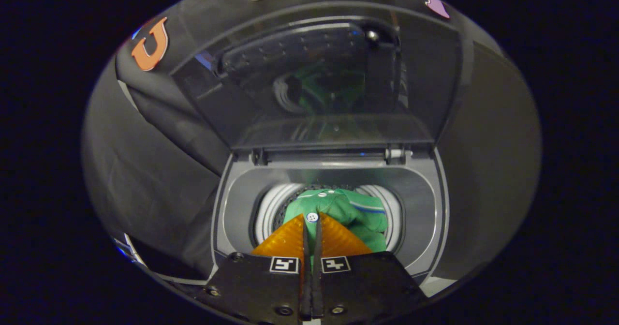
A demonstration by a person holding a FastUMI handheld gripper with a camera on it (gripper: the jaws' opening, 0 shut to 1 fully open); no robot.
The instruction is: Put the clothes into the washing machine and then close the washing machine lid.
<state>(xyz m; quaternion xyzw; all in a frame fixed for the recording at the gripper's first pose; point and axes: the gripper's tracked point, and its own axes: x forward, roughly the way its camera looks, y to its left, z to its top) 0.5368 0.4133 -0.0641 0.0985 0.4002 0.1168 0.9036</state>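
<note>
A top-loading washing machine (333,175) stands just ahead of my fingers, its grey rim around a round drum opening. Its dark, see-through lid (319,83) stands raised behind the opening and mirrors the green cloth. A green garment (355,211) with white buttons and a striped trim hangs over the drum mouth. My gripper (312,217) is shut on a fold of this garment, with a white button right at the fingertips. The garment's lower part is hidden behind my fingers.
Black cloth walls close in around the machine on the left, right and behind the raised lid. The lid's hinges (396,153) sit along the back rim of the opening. A pale strip of floor or edge (437,284) shows beside the machine's front right.
</note>
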